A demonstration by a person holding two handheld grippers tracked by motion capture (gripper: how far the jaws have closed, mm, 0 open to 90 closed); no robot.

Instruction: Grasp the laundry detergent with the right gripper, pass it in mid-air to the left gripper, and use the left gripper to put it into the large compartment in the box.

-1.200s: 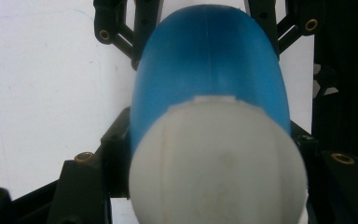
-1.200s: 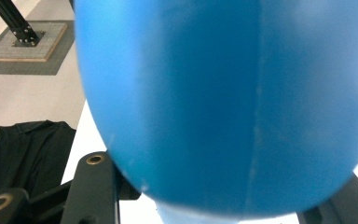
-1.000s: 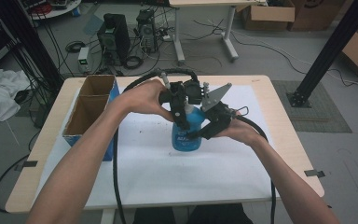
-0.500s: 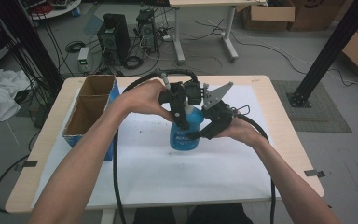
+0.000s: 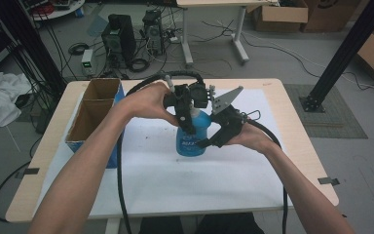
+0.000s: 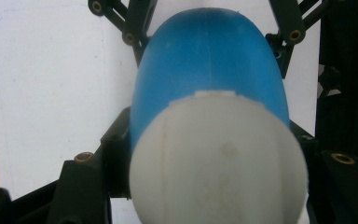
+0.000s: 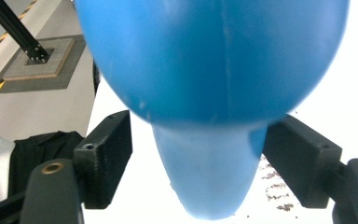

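since a second ago the jaws of the right gripper [image 5: 209, 139] have been opening; the blue bottle [image 5: 193, 134] has stayed between them, and both hands have kept their places. in the right gripper view the two black pads [image 7: 105, 156] are seen standing off either side of the bottle's narrow lower end [image 7: 212, 182], with a gap on each side, so the right tool is released and nothing is pressed by it.

nearest, two forearms are seen coming in from the bottom of the high view, over the white sheet [image 5: 160, 170] that covers the table [image 5: 302, 146]. the bottle stands upright on that sheet near the table's middle, between the hands. the left gripper [image 5: 187, 109] is clamped on the bottle's top: in the left gripper view the white cap [image 6: 216, 158] is held tight between the jaws, with the blue body [image 6: 209, 56] beyond it.

farther left, an open cardboard box [image 5: 95, 109] with a blue side lies along the table's edge, well apart from the bottle. beyond the table, computer towers [image 5: 121, 36] and cables are seen on the floor.
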